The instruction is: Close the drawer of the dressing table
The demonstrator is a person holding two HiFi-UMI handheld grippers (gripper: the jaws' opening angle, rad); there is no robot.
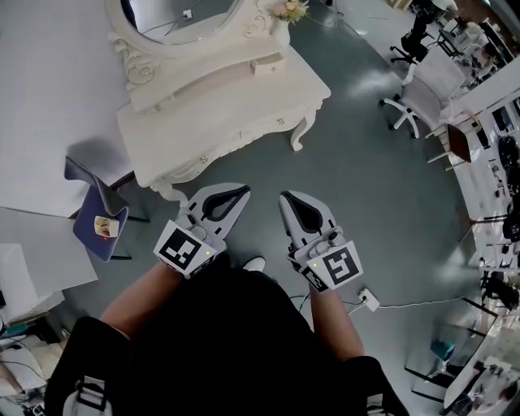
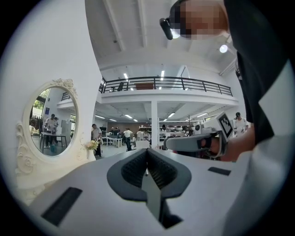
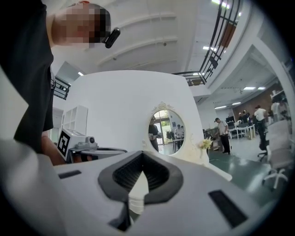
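Observation:
The white carved dressing table [image 1: 236,101] with its oval mirror [image 1: 175,15] stands across the floor ahead of me. A small drawer [image 1: 266,64] on its upper tier juts out a little; the front drawers with knobs [image 1: 280,122] look flush. My left gripper [image 1: 242,193] and right gripper [image 1: 284,198] are held side by side, level, short of the table and touching nothing. Both are shut and hold nothing. In the left gripper view the left gripper [image 2: 147,151] points past the mirror [image 2: 50,122]. The right gripper [image 3: 142,155] faces the mirror [image 3: 165,129].
A blue chair [image 1: 97,223] stands left of the table beside a white wall panel [image 1: 41,97]. A white office chair [image 1: 414,106] and desks [image 1: 496,162] fill the right. A cable with a plug [image 1: 370,301] lies on the grey floor. Flowers [image 1: 289,10] sit on the tabletop.

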